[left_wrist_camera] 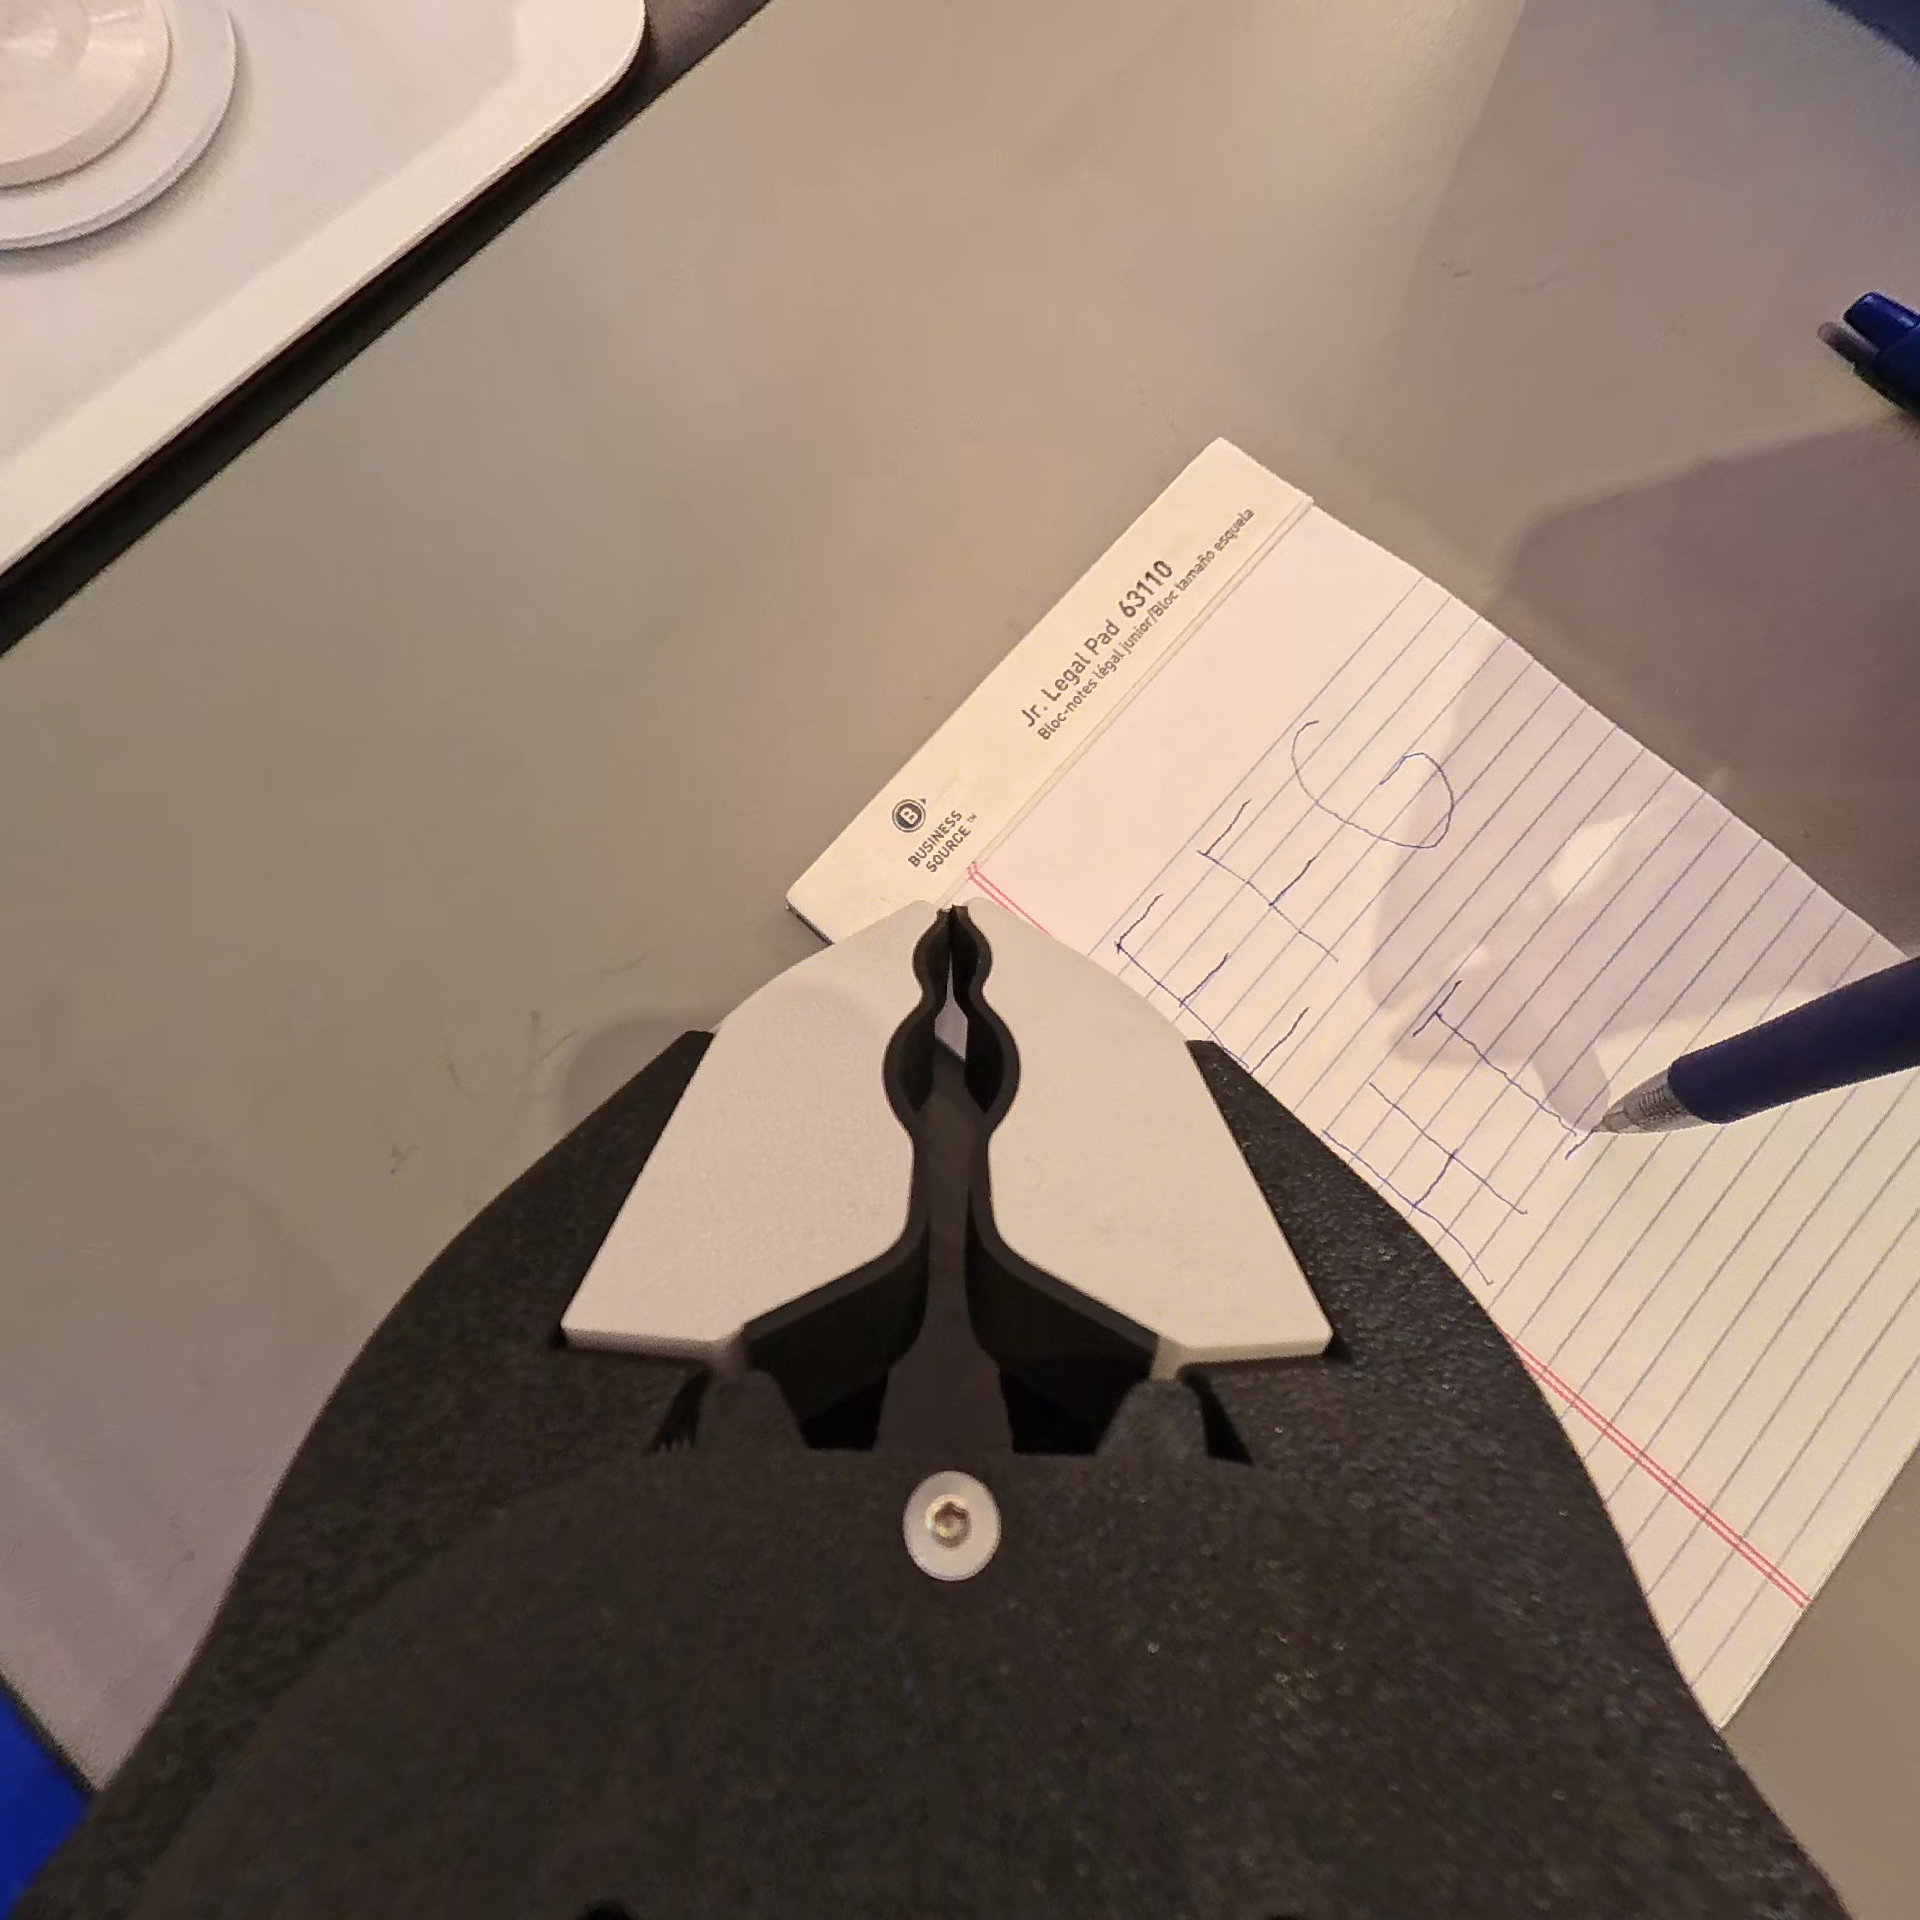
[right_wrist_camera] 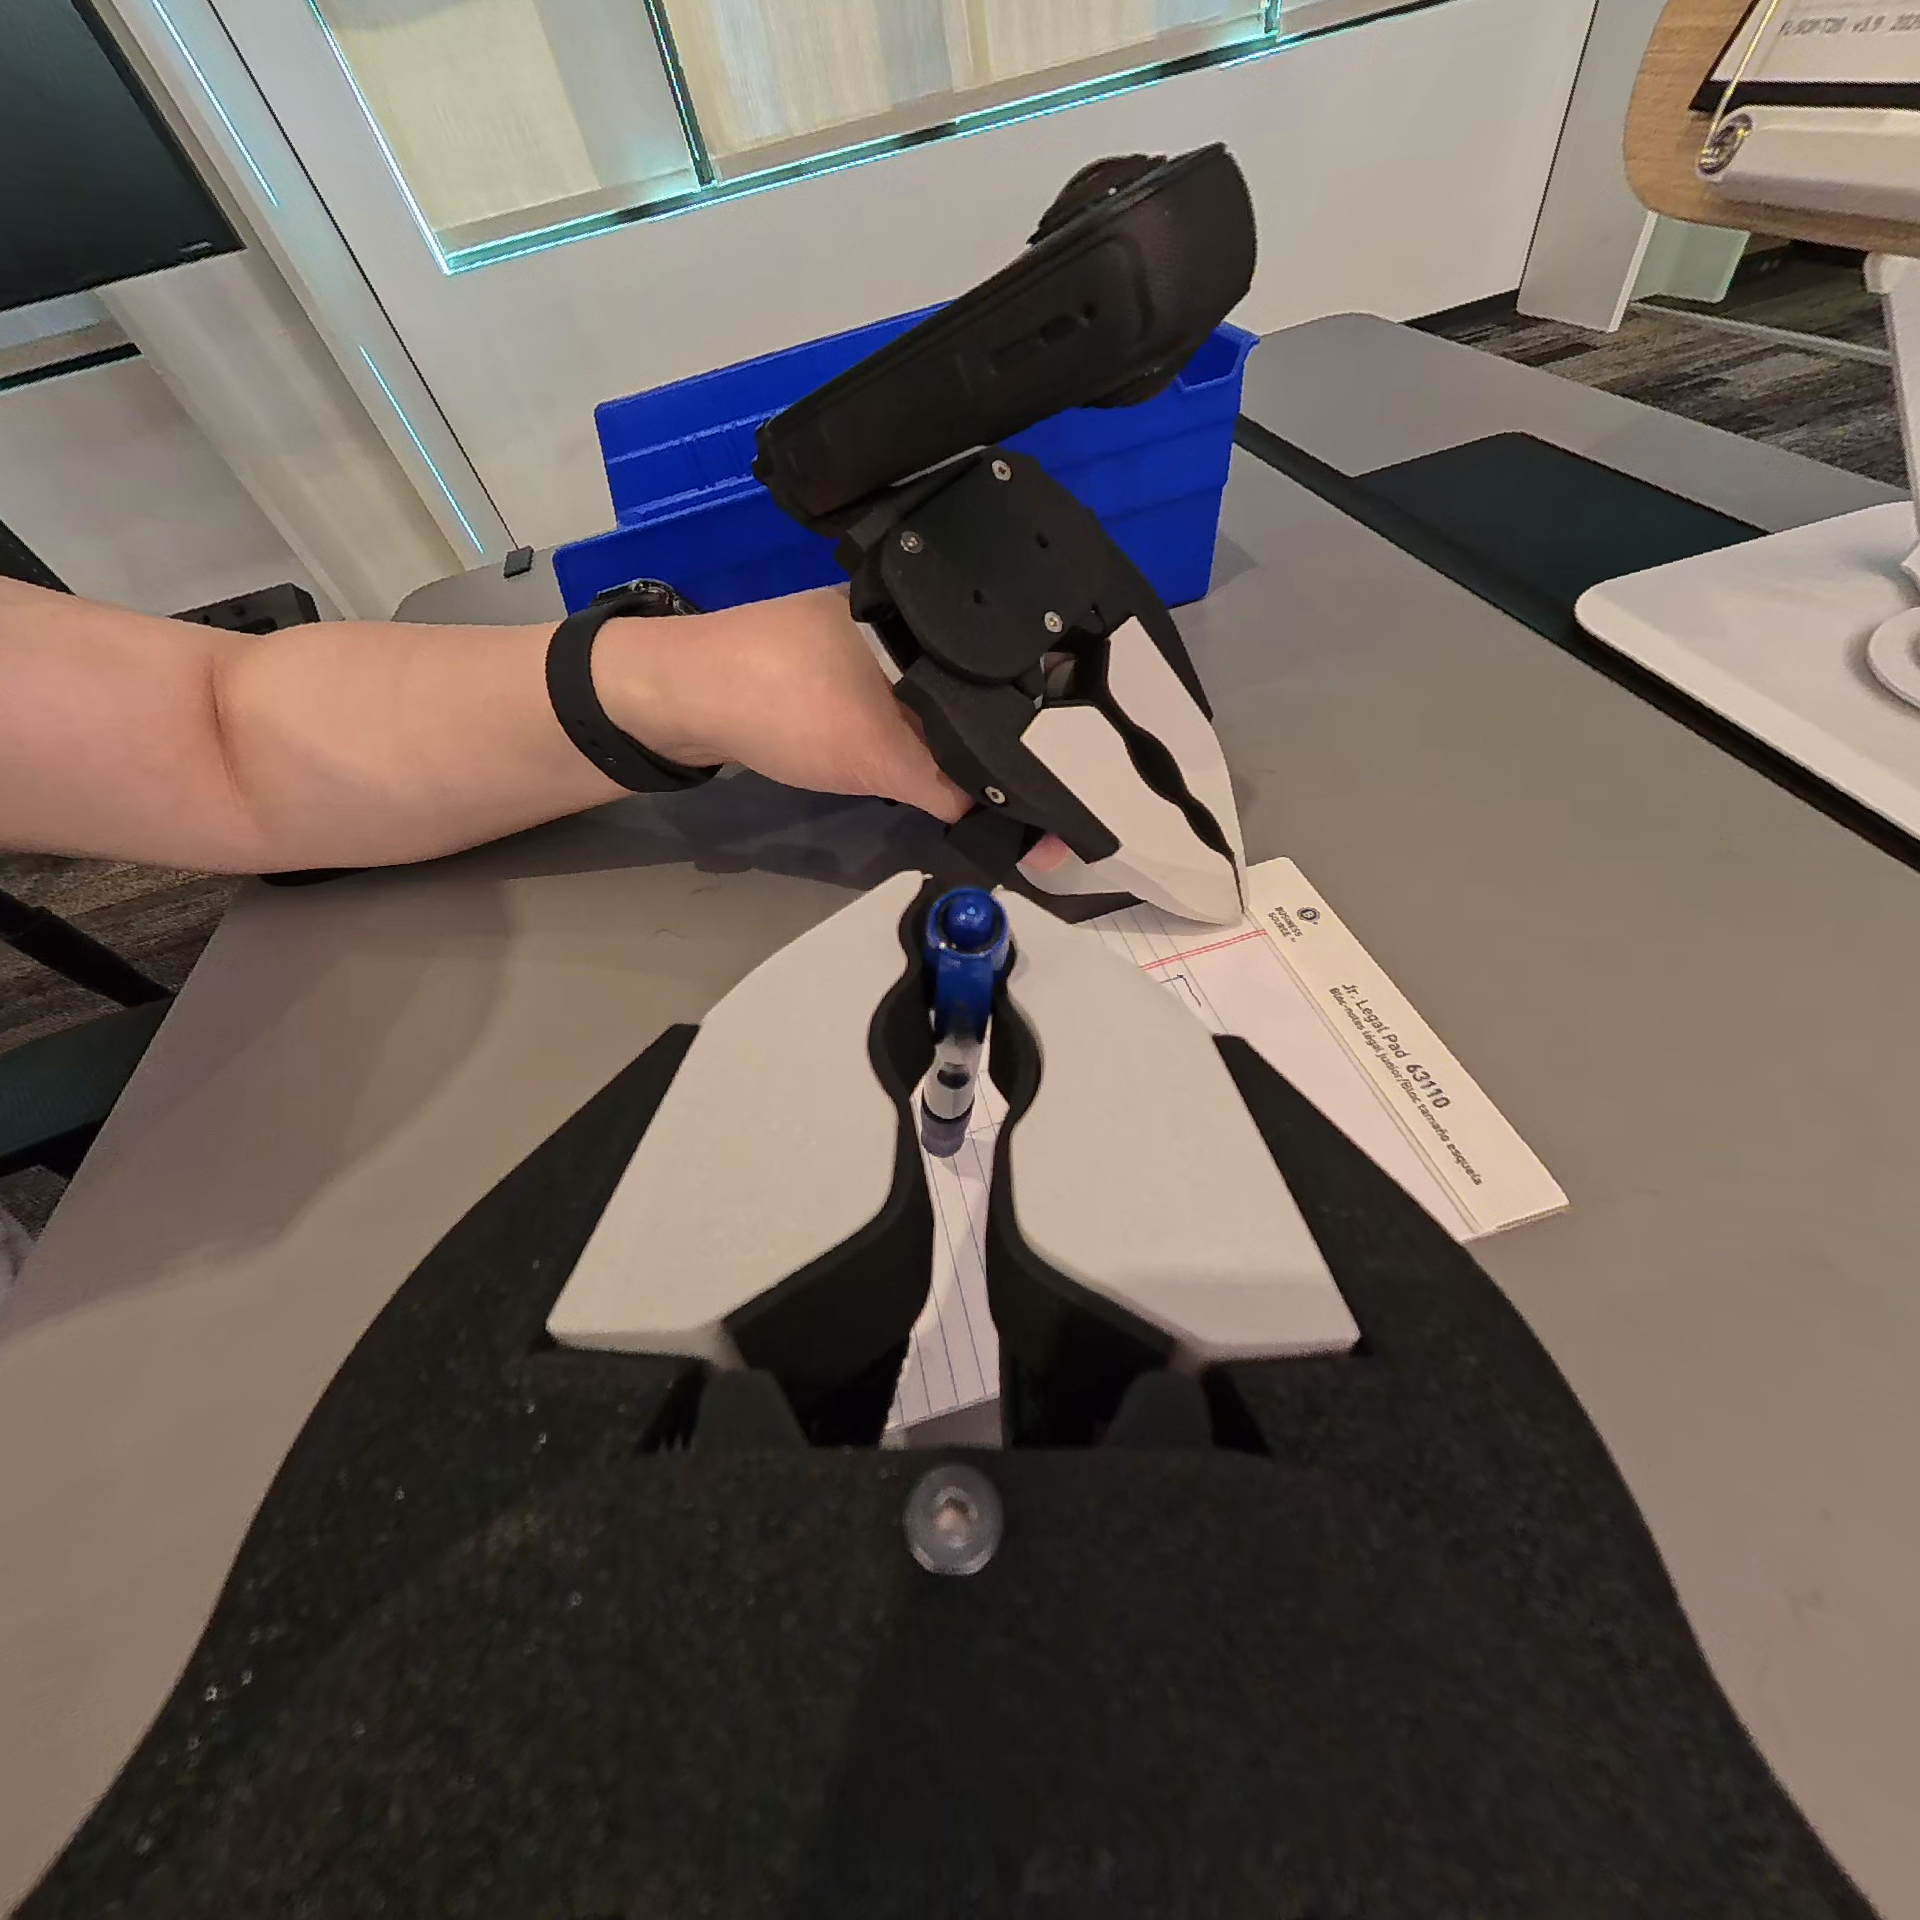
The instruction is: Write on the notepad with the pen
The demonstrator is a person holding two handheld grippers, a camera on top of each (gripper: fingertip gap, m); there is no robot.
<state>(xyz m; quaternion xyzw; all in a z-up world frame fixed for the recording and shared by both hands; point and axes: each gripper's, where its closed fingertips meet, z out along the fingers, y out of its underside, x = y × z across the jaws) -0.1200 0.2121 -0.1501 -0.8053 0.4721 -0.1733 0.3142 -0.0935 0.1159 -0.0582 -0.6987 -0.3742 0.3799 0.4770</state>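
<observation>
A white lined notepad [left_wrist_camera: 1455, 935] with a cream header strip lies on the grey table [left_wrist_camera: 520, 727], with blue handwriting on its top lines. My left gripper [left_wrist_camera: 954, 916] is shut and empty, its tips resting on the pad's header corner; it also shows in the right wrist view [right_wrist_camera: 1236, 899]. My right gripper [right_wrist_camera: 961, 935] is shut on a blue pen [right_wrist_camera: 961, 997]. In the left wrist view the pen [left_wrist_camera: 1766, 1060] comes in from the right, its tip touching the page at the end of the lower line of writing. The right wrist view shows the notepad [right_wrist_camera: 1403, 1091] partly hidden behind the fingers.
A second blue pen [left_wrist_camera: 1881, 348] lies on the table beyond the pad. A white board with a round stand [left_wrist_camera: 312, 208] sits at the far left. A blue bin [right_wrist_camera: 1143, 468] stands behind the left gripper. A person's forearm [right_wrist_camera: 312, 727] with a black wristband reaches in. The tips of one gripper are about 15 cm away from the tips of the other.
</observation>
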